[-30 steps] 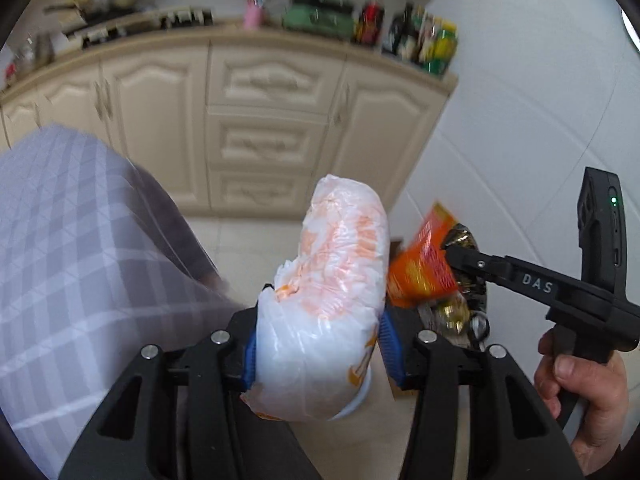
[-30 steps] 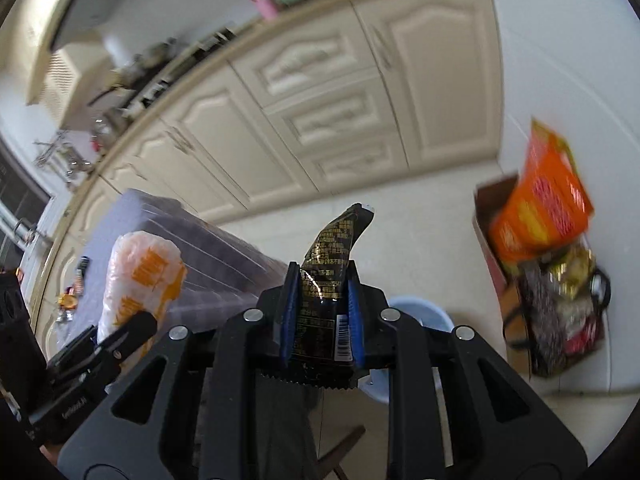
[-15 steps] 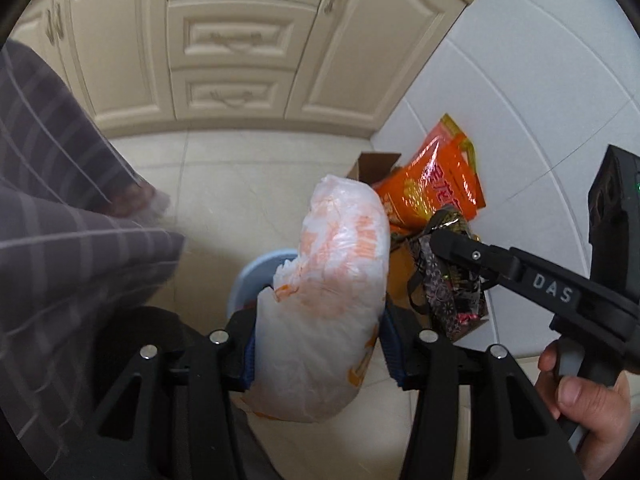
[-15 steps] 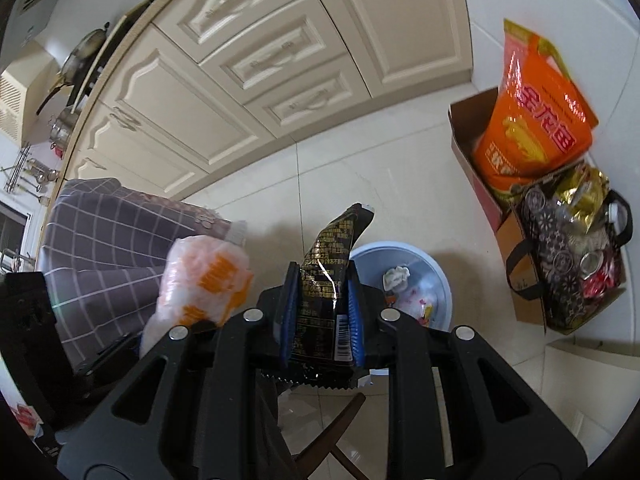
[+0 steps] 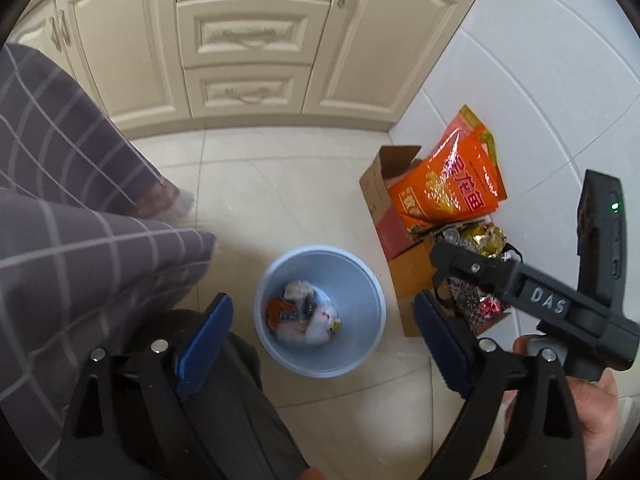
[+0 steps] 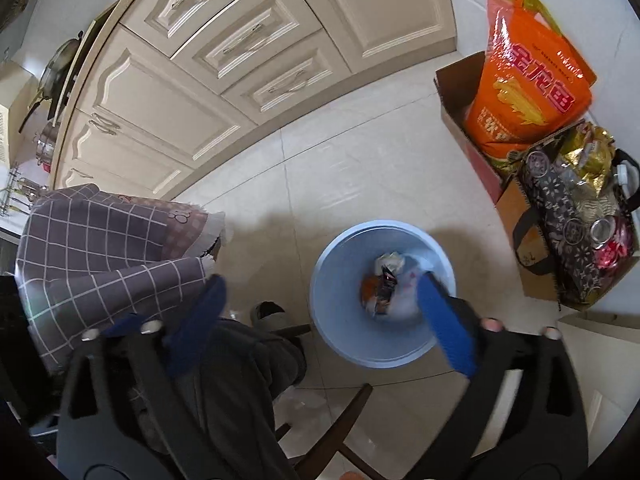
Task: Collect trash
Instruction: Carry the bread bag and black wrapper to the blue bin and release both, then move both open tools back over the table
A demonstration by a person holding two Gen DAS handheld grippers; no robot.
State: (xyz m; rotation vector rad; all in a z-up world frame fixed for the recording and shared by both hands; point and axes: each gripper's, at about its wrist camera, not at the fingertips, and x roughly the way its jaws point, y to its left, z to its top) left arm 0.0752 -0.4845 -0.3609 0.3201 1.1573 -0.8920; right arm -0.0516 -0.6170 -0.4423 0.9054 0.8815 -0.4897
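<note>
Both grippers — left gripper (image 5: 320, 328) and right gripper (image 6: 320, 316) — have just spread their fingers wide and hold nothing. The wrappers (image 5: 302, 312) apparently lie in the blue bin (image 5: 320, 364) on the floor; any trash left on the desk is out of view.

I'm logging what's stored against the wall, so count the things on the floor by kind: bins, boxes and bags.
Blue trash bin: 1
Cardboard box: 1
Orange bag: 1
Dark patterned bag: 1
Total: 4
</note>
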